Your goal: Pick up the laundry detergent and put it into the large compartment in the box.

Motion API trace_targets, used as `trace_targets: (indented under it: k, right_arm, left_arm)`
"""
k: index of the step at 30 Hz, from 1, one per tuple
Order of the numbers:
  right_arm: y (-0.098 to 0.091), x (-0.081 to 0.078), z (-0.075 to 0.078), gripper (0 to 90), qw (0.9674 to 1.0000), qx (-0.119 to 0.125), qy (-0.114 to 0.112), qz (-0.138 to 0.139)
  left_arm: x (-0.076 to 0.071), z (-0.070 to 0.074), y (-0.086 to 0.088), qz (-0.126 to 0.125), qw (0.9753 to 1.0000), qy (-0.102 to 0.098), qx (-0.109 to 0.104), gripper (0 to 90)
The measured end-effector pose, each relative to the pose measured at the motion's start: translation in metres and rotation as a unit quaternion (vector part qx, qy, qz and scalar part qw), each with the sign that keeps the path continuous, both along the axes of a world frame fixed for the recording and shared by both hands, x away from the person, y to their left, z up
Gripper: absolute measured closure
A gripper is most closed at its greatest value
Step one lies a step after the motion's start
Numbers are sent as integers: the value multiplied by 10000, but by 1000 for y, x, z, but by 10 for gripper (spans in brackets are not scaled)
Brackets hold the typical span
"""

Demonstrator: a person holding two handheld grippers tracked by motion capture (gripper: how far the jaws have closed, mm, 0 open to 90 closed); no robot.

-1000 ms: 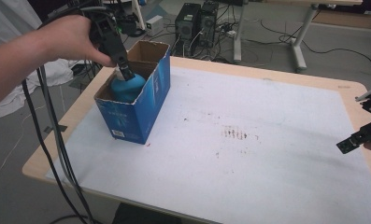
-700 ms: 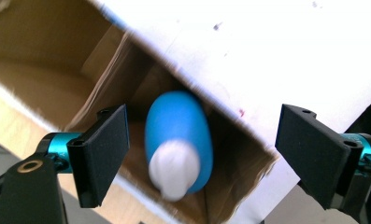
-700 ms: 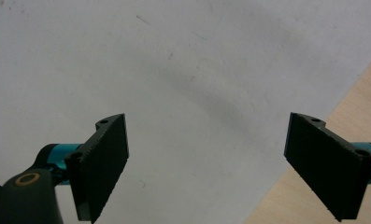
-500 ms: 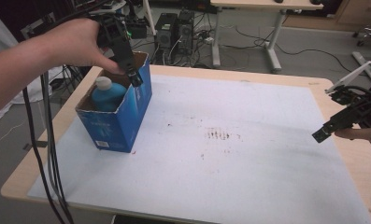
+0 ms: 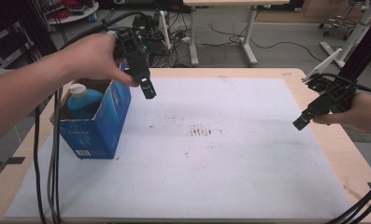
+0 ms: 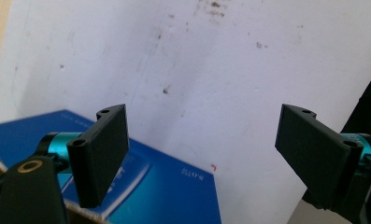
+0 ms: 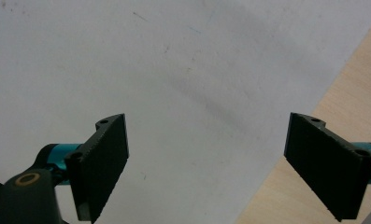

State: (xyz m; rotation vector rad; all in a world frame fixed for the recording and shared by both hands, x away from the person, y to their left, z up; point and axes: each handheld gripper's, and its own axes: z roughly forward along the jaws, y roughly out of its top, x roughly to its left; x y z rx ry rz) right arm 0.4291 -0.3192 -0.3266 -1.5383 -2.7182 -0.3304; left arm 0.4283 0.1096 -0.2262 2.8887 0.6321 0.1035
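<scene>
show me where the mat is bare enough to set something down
Most of the white mat is free: the whole stretch from the blue box across to the right gripper, and the near edge. Crowded only at the left, around the box and left gripper.

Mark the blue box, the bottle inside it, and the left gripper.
blue box [image 5: 96,133], high view, on its front side panel.
bottle [image 5: 82,103], high view, on its blue shoulder below the white cap.
left gripper [image 5: 149,90], high view, at its jaw tips.

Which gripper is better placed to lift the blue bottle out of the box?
Left. The left gripper hangs open just beside the blue box holding the bottle; the right gripper is across the table.
</scene>
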Motion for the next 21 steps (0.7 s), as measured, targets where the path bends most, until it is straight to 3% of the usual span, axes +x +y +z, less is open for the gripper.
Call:
trace_targets:
  k: [7, 21]
  right_arm:
    - [1, -1, 1, 130, 10000, 2, -43, 45]
    - [7, 3, 0, 130, 9999, -7, -55, 159]
  left_arm:
    - [3, -8, -17, -124, 9999, 26, 38, 177]
    - [2, -12, -19, -62, 9999, 64, 96, 176]
